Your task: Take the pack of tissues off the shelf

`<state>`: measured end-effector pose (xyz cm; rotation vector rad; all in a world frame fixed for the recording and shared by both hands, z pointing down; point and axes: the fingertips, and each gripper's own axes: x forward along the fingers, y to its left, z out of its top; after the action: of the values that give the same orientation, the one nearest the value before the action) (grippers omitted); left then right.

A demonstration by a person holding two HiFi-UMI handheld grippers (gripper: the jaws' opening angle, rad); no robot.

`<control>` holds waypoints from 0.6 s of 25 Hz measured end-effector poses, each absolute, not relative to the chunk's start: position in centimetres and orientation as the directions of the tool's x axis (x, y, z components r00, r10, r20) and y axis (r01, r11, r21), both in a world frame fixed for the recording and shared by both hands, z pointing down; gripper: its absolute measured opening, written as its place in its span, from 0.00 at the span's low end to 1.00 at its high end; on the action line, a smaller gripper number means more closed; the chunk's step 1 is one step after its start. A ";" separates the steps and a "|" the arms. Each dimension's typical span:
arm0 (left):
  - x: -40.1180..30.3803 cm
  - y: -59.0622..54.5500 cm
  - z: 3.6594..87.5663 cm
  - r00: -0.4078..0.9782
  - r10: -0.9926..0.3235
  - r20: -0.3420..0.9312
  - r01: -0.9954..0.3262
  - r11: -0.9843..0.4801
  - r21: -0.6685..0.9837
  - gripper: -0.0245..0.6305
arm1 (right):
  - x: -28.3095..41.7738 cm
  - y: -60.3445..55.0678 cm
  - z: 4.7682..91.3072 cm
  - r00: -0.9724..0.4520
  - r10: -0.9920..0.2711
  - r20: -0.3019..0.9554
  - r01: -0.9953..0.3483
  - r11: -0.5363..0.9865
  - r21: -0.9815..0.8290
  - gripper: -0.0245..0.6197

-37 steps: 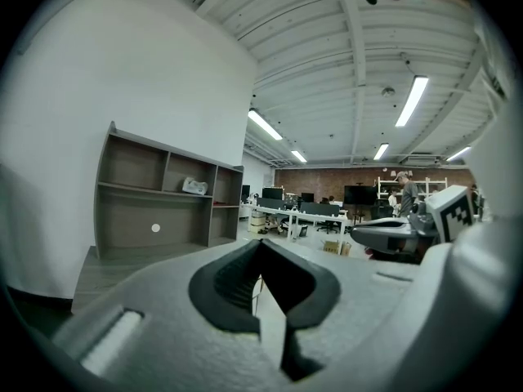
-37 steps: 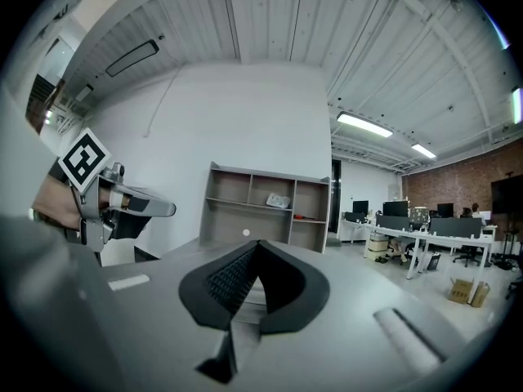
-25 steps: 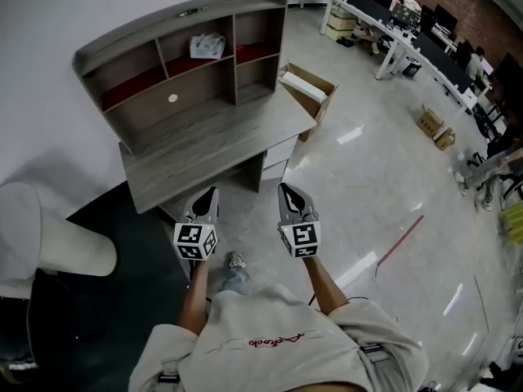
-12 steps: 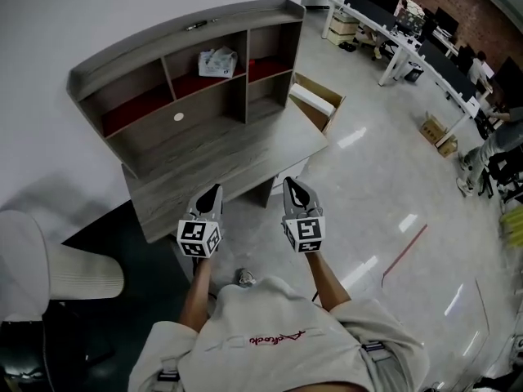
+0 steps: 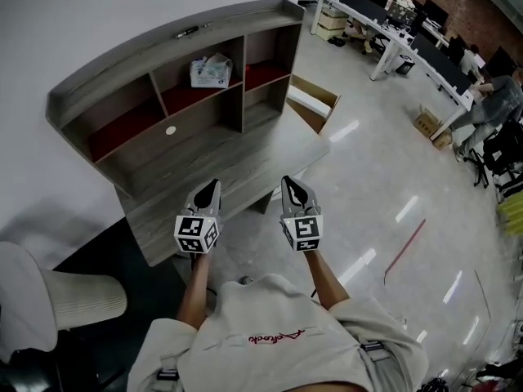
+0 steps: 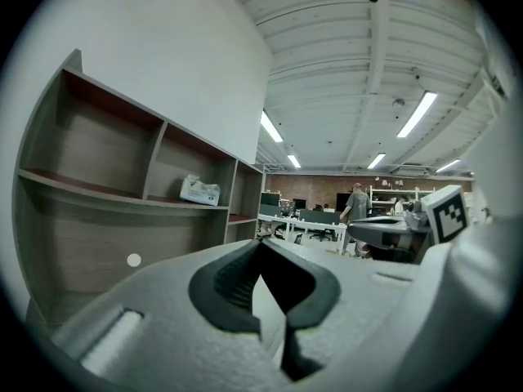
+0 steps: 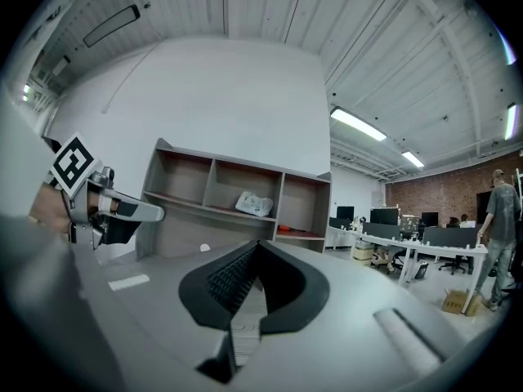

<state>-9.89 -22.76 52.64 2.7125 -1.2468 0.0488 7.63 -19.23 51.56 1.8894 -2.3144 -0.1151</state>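
The pack of tissues [image 5: 207, 69] is a white, crumpled packet lying in the upper middle compartment of the grey wooden shelf unit [image 5: 176, 35] on the desk [image 5: 237, 166]. It also shows in the left gripper view [image 6: 200, 190] and the right gripper view [image 7: 253, 203]. My left gripper [image 5: 209, 188] and right gripper [image 5: 292, 184] are side by side over the desk's near edge, well short of the shelf. Both are shut with nothing between their jaws. Each gripper view shows its own tips meeting, left [image 6: 261, 243] and right [image 7: 260, 243].
An open cardboard box [image 5: 310, 100] stands on the floor right of the desk. A white chair [image 5: 65, 296] is at the lower left. Office desks with monitors [image 5: 392, 23] and a person [image 5: 490, 96] are far off at the right. A white round mark [image 5: 171, 130] sits on the shelf's back panel.
The view has shifted closer to the desk. Both grippers now reach over its near edge, still shut and side by side.
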 end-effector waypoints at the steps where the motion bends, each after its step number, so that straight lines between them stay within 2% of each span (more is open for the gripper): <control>1: -9.8 -23.3 52.7 0.655 -0.750 0.095 -0.755 -0.643 0.128 0.04 | 7.7 -19.6 51.7 -0.191 -0.979 0.072 -0.967 0.200 0.155 0.05; 15: -7.3 -30.4 54.0 0.661 -0.742 0.114 -0.750 -0.649 0.129 0.04 | 10.1 -26.7 54.0 -0.177 -0.979 0.104 -0.971 0.190 0.145 0.05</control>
<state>-7.31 -30.45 54.03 2.7102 -1.2272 0.0759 10.08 -26.68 53.99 1.8946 -2.2844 -0.0675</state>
